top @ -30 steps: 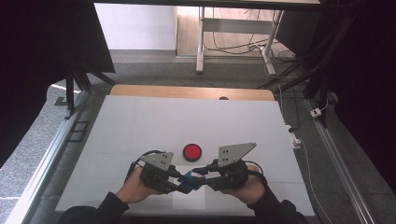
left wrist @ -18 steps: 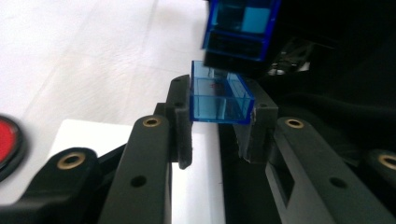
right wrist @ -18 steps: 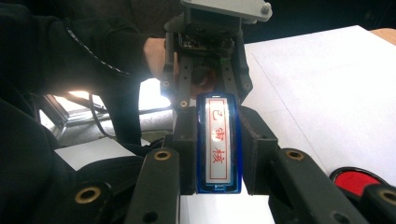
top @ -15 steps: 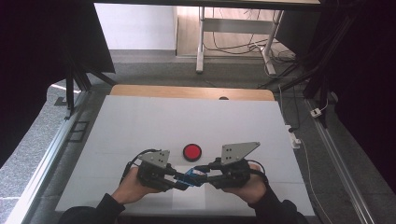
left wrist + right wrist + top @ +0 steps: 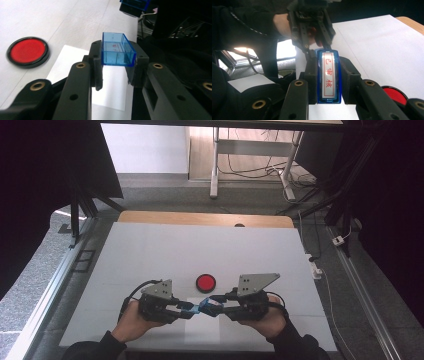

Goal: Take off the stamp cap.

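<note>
Lab-like test bay: white-topped table (image 5: 150, 250), floor rails (image 5: 45, 290), trailing cables (image 5: 240, 170).

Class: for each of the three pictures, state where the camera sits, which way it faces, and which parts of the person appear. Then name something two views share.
High view: above the table, looking forward and down; both hands and forearms.
Left gripper view: on the left claw, looking along its jaws at the blue cap.
Right gripper view: on the right claw, facing the blue stamp; other hand, sleeve.
Shared: red ink pad.

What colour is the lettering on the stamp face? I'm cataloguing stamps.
Red, on a white face of the stamp; right gripper view.
</note>
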The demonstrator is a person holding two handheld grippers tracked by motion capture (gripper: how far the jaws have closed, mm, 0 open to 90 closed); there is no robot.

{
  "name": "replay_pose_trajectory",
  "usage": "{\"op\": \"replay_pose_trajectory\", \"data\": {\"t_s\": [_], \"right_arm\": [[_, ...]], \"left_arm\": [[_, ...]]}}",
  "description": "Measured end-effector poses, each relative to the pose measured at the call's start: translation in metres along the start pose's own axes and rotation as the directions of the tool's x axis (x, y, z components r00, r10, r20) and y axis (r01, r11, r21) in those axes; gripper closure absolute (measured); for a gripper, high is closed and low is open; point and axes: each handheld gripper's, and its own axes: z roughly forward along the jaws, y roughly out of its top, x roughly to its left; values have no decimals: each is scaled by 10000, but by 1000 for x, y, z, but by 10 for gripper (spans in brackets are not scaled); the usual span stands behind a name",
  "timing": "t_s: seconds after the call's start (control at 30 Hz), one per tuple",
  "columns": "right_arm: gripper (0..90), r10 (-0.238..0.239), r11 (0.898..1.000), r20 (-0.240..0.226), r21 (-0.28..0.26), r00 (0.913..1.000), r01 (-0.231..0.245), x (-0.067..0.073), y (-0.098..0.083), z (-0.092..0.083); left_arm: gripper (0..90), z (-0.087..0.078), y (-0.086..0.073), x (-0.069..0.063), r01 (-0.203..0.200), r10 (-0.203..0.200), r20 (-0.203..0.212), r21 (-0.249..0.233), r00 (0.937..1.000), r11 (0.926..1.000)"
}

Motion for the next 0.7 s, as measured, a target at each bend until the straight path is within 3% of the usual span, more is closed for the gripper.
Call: {"op": "replay_pose_trajectory", "data": {"t_s": [0.37, 0.47, 0.57, 0.7], "right_arm": [[713, 62, 9997, 447, 250, 9990, -73, -2, -2, 0], [713, 61, 9995, 523, 298, 9986, -77, -2, -2, 1], [713, 69, 9994, 551, 333, 9985, -87, -2, -2, 1], [713, 78, 9994, 583, 342, 9983, -98, -2, -2, 1]], "left_arm": [[691, -20, -13, -7, 718, -706, -816, 110, 9942, 9974], [690, -26, -17, -9, 705, -697, -1081, 43, 9917, 9975], [690, -33, -23, -11, 672, -667, -1496, -16, 9865, 9977], [690, -42, -32, -12, 1110, -1132, -1798, -224, 9772, 9936]]}}
